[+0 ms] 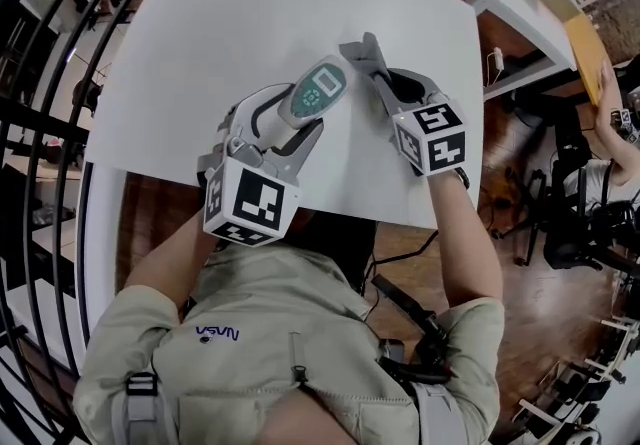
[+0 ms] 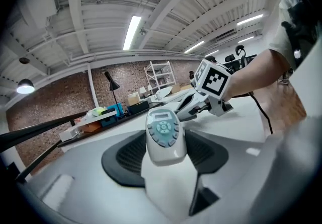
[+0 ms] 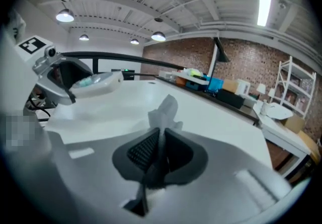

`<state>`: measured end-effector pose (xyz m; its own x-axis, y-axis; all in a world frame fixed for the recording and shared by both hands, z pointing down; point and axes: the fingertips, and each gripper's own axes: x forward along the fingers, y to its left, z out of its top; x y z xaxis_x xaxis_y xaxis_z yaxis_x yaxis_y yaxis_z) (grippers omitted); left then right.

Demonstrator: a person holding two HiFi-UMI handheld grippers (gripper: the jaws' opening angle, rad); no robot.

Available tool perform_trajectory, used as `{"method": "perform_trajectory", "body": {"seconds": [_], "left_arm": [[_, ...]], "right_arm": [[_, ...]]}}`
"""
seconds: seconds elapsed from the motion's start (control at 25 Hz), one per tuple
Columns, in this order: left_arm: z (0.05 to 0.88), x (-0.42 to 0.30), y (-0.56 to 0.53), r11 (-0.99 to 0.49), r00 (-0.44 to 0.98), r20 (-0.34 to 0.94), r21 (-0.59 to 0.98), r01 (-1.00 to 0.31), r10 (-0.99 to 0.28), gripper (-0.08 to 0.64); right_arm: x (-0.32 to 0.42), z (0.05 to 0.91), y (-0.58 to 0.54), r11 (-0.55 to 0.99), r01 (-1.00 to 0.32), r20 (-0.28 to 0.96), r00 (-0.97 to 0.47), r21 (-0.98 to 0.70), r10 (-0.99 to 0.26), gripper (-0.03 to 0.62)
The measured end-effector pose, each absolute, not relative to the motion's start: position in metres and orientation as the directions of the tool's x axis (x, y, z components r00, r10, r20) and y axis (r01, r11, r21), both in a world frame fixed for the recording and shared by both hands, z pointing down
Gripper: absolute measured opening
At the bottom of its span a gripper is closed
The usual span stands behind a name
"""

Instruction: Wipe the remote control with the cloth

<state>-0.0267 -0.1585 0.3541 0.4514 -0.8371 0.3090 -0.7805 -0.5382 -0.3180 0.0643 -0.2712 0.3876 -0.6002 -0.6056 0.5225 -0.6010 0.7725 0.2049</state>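
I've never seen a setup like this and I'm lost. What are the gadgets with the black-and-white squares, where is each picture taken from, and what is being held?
There is no robot here. A person holds hand-worked tongs in each hand, and the patterned cubes are part of them. The head view looks down from a camera on the person's head. The other two views come from cameras riding on each pair of tongs. The left tongs grip a pale remote control over the white table. The right tongs are pinched shut on a small pale cloth, probably for wiping the remote.
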Motion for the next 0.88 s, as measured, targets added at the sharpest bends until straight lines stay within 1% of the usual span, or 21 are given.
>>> {"method": "perform_trajectory", "body": {"seconds": [0.12, 0.24, 0.36, 0.44, 0.56, 0.72, 0.88], "left_arm": [[0.343, -0.029, -0.158, -0.517, 0.437, 0.283, -0.361, -0.776, -0.854, 0.255], [0.335, -0.029, -0.158, -0.503, 0.432, 0.259, -0.404, -0.764, -0.864, 0.255], [0.325, -0.025, -0.158, -0.483, 0.425, 0.231, -0.455, -0.748, -0.875, 0.255], [0.313, -0.021, -0.159, -0.46, 0.415, 0.204, -0.484, -0.744, -0.887, 0.255], [0.297, -0.013, -0.159, -0.422, 0.409, 0.155, -0.55, -0.72, -0.899, 0.255], [0.285, -0.009, -0.161, -0.39, 0.406, 0.117, -0.604, -0.696, -0.906, 0.255], [0.282, -0.012, -0.16, -0.374, 0.406, 0.097, -0.62, -0.69, -0.909, 0.255]], "right_arm": [[0.062, 0.333, -0.254, 0.769, -0.608, 0.387, -0.673, 0.196, -0.631, 0.026], [0.052, 0.276, -0.223, 0.782, -0.581, 0.239, -0.745, 0.227, -0.623, 0.026], [0.04, 0.241, -0.197, 0.777, -0.563, 0.148, -0.775, 0.281, -0.615, 0.025], [0.029, 0.235, -0.19, 0.779, -0.547, 0.142, -0.783, 0.306, -0.605, 0.025], [0.014, 0.242, -0.186, 0.786, -0.514, 0.177, -0.787, 0.342, -0.591, 0.025], [-0.018, 0.241, -0.161, 0.828, -0.42, 0.184, -0.841, 0.371, -0.509, 0.023], [-0.042, 0.258, -0.131, 0.872, -0.271, 0.312, -0.856, 0.408, -0.412, 0.021]]}}
